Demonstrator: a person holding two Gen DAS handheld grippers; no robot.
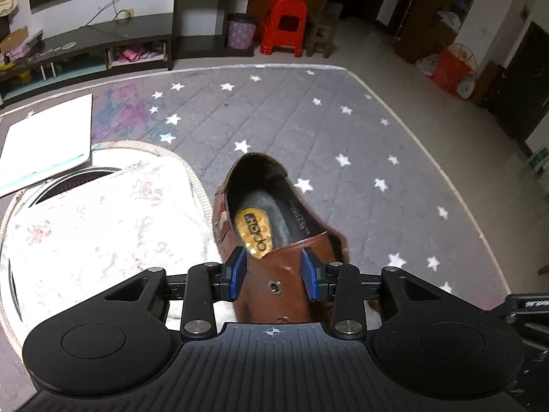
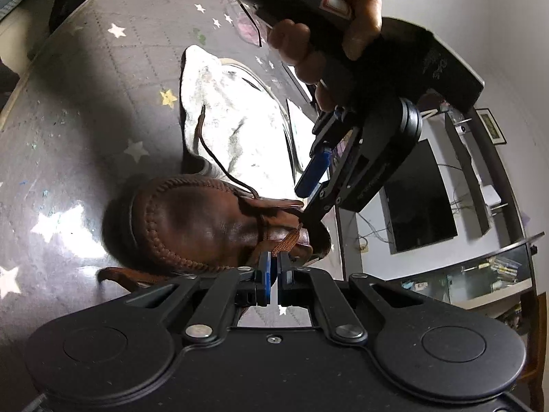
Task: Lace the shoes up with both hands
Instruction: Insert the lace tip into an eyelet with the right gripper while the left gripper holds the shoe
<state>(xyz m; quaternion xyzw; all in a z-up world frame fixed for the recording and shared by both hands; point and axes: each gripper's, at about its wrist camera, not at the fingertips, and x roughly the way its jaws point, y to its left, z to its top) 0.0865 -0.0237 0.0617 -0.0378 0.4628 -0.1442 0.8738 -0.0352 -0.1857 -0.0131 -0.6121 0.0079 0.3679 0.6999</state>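
— Left wrist view first: what's the left hand-held gripper [image 1: 272, 276] doing?

— Its blue pads sit narrowly either side of the brown shoe [image 1: 274, 240], over the eyelet flap. Whether they press the leather, I can't tell.

— And the shoe?

— On the grey star-patterned mat [image 1: 343, 130], heel opening at the far end, yellow insole label showing. Just left of it lies a white patterned cloth [image 1: 103, 226], with a white board [image 1: 48, 137] farther left.

— The other one?

— The right hand-held gripper [image 2: 274, 274] is pinched on the brown lace [image 2: 284, 242] by the shoe's tongue. A thinner lace end trails away over the cloth. Beyond, a hand [image 2: 329, 34] grips the left tool's handle.
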